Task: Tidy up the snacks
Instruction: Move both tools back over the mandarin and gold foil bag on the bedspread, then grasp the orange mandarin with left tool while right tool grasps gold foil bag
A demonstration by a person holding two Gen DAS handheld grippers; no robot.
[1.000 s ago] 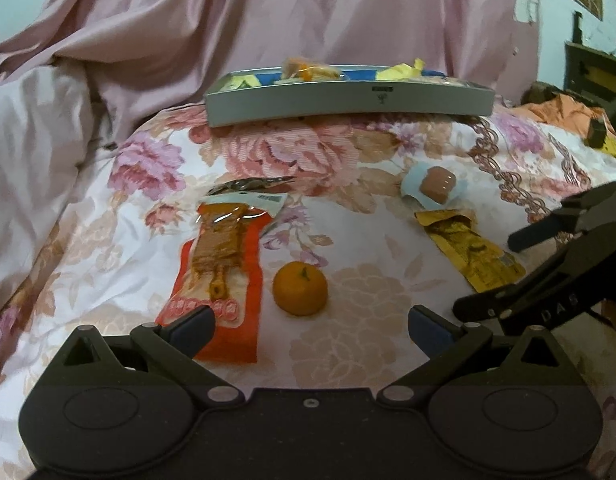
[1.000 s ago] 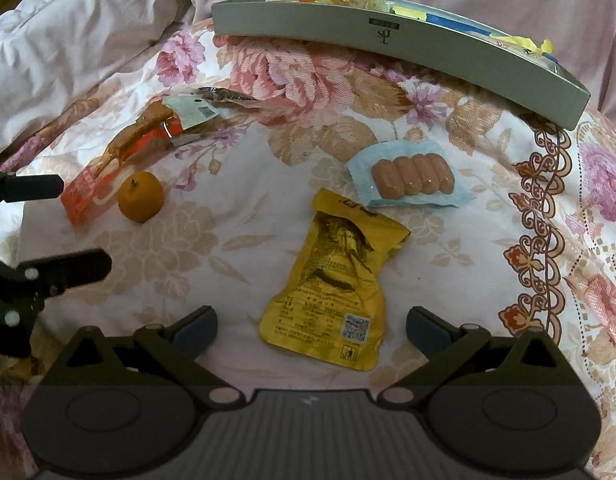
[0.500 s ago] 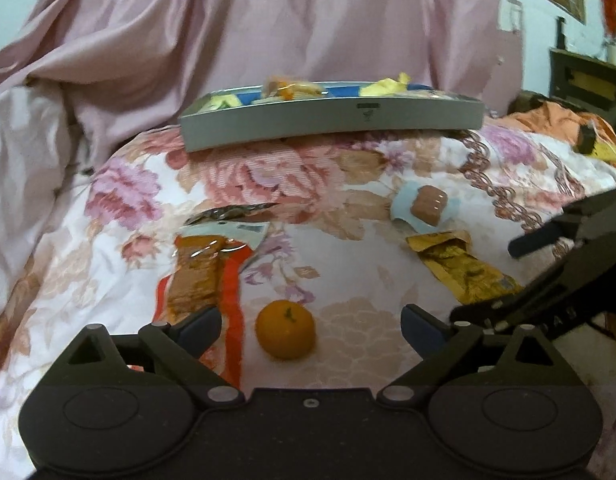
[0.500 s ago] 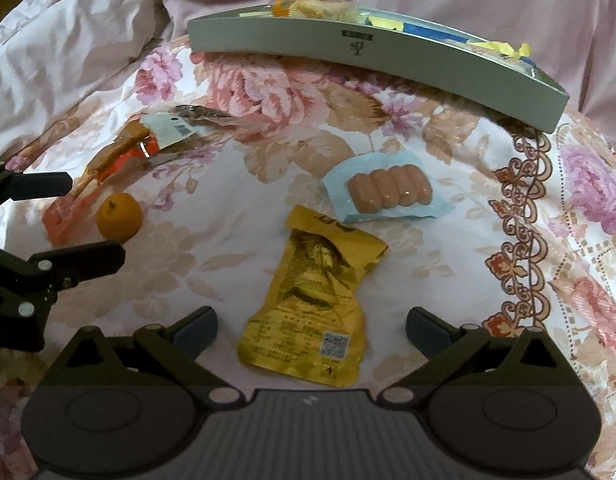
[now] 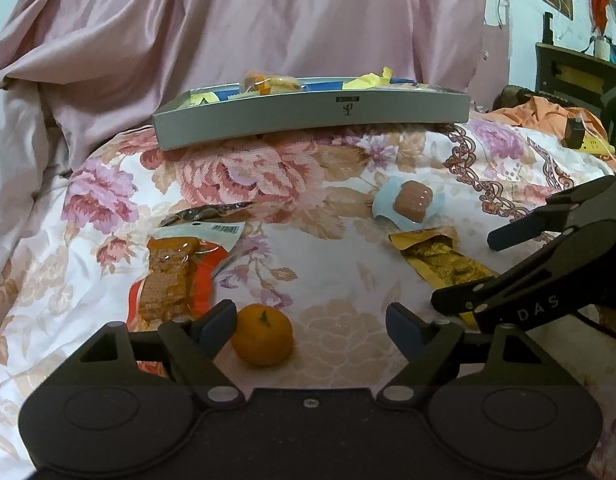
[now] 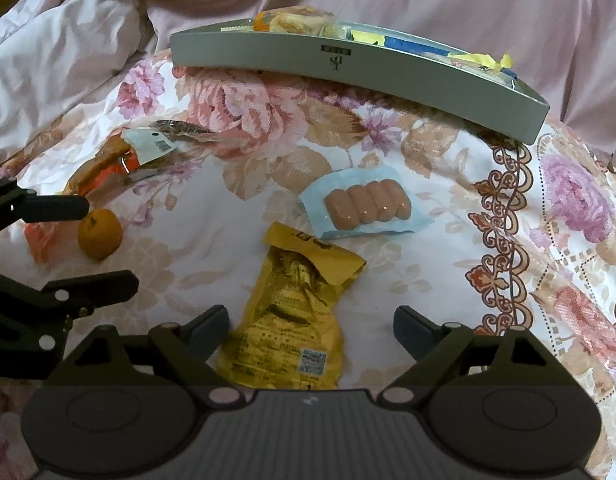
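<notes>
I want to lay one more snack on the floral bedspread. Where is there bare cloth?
Bare cloth lies between the small orange tangerine and the yellow foil pouch, and right of the blue sausage pack toward the patterned border. A strip runs before the grey tray. It is crowded around the orange-red jerky packet.

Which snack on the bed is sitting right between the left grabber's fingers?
The little orange mandarin. It sits between the closing jaws of the left gripper, untouched yet. The red packet, sausage pack and yellow pouch lie farther off.
</notes>
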